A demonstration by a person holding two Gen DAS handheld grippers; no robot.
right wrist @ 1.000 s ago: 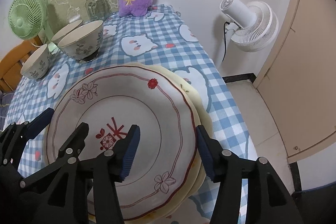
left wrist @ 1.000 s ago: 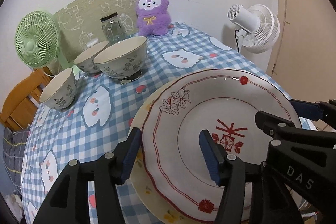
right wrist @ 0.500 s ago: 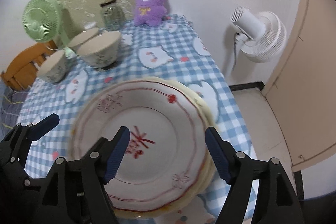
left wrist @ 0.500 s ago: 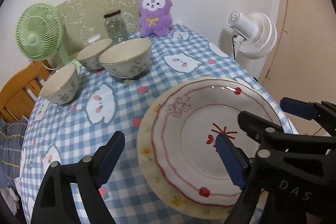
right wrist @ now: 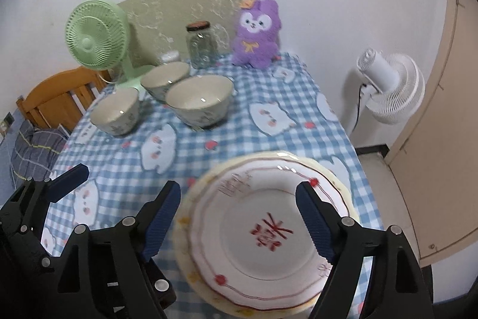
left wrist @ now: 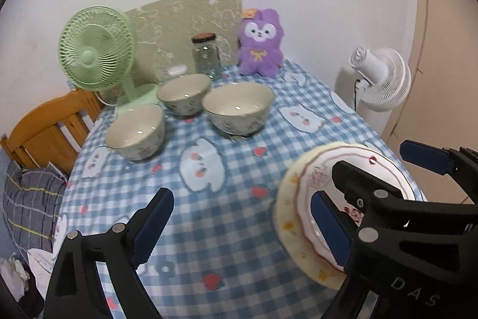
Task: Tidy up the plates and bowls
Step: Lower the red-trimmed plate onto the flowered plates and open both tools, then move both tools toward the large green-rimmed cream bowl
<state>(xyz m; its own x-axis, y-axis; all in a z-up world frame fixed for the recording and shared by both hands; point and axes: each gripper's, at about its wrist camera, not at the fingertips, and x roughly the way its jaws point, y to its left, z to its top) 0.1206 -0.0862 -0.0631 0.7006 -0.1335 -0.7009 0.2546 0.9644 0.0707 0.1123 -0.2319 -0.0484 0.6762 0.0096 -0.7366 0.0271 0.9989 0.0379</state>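
Two black grippers with blue pads hang above a table covered in a blue-and-white checked tablecloth (right wrist: pixel 209 169) printed with cats and strawberries. In the right wrist view, the right gripper (right wrist: pixel 239 217) fills the bottom of the frame, its jaws spreading wider, one pad on either side of a white plate with red trim (right wrist: pixel 257 235) without touching it. That plate lies on top of a cream plate with yellow flowers (right wrist: pixel 185 247), the stack sitting at the lower centre of the frame near the table's right edge.

In the left wrist view, the left gripper (left wrist: pixel 239 226) is also opening, with only bare cloth between its pads; the plate stack (left wrist: pixel 298 199) lies at the lower right, partly hidden behind the right-hand finger.

Three cream bowls with a floral pattern stand apart in the upper-left part of the table: the largest bowl (right wrist: pixel 199 100) nearest the centre, a second bowl (right wrist: pixel 165 76) behind it, and a third bowl (right wrist: pixel 115 114) furthest left. Behind them, along the wall, stand a green fan (right wrist: pixel 95 35), a glass jar (right wrist: pixel 201 45) and a purple plush toy (right wrist: pixel 257 32). A white fan (right wrist: pixel 391 85) stands off the table at the right, and a wooden chair (right wrist: pixel 59 97) shows at the left.
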